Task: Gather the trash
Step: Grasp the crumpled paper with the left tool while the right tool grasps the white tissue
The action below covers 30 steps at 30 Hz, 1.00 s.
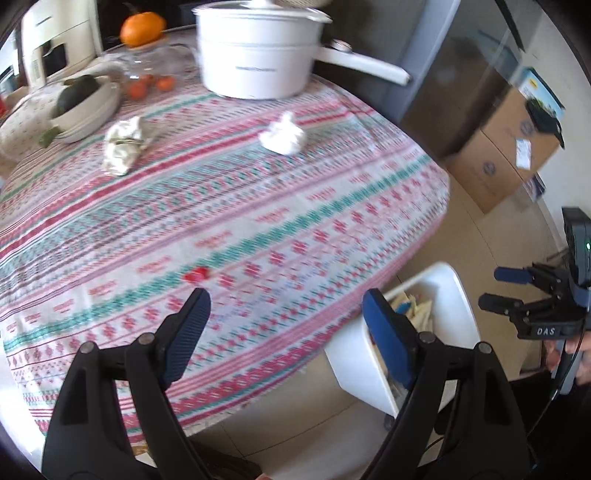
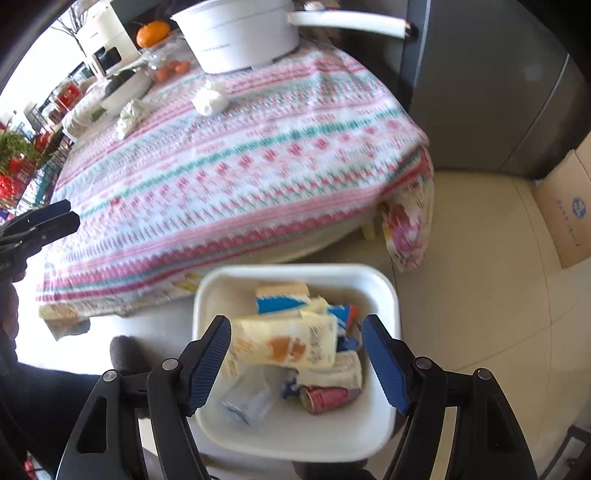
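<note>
Left wrist view: table (image 1: 258,229) under a striped patterned cloth; white pot (image 1: 258,51) with long handle at the far edge, a bowl (image 1: 88,107) holding a dark vegetable to the far left, an orange (image 1: 142,27) behind it, small orange fruits nearby. Two crumpled paper wads lie on the cloth, well ahead of the fingers: a greenish one (image 1: 123,147) and a white one (image 1: 282,134); one small red scrap (image 1: 195,275) sits just beyond the left finger tip. Left gripper (image 1: 286,299) wide, nothing between its fingers. Right gripper (image 1: 498,291) shows at the right edge. Right wrist view: right gripper (image 2: 295,326) hangs over the white bin (image 2: 295,271) on the floor beside the table, fingers wide, empty; bin holds wrappers, cartons, one pink can (image 2: 325,398).
</note>
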Each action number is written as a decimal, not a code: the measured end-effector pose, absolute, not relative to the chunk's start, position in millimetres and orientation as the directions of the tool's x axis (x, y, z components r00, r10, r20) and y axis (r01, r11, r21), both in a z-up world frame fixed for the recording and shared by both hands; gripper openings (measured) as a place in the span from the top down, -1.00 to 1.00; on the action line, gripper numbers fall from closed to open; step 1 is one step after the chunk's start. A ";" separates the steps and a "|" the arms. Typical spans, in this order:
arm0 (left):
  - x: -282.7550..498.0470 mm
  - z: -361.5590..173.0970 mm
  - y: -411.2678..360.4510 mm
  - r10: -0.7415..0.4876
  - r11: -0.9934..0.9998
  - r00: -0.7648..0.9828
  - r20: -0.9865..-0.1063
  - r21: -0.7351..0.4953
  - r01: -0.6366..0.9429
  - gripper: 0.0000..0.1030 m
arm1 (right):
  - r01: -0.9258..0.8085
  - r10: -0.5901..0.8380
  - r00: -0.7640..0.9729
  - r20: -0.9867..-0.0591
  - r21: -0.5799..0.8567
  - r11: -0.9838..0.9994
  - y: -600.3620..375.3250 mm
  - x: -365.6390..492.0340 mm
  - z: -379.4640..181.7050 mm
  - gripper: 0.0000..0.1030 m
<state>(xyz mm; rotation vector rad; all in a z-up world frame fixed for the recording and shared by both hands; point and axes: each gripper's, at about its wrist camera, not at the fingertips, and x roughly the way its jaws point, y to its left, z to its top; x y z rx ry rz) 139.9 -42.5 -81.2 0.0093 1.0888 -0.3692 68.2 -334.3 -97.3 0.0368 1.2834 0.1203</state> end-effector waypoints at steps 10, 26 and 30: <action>181.8 -90.9 45.8 -0.191 0.981 0.488 -0.852 -0.146 0.129 -0.65 | -0.156 0.097 0.358 -0.929 0.043 0.987 -275.5 121.0 -89.2 -0.50; 310.2 -147.0 81.3 -0.173 0.985 0.587 -0.791 -0.124 0.122 -0.65 | -0.272 0.152 0.478 -0.865 0.019 0.962 -200.2 236.1 -126.9 -0.52; 341.7 -150.3 71.9 -0.177 0.984 0.617 -0.767 -0.122 0.131 -0.65 | -0.273 0.160 0.487 -0.859 0.024 0.962 -193.3 263.2 -139.7 -0.52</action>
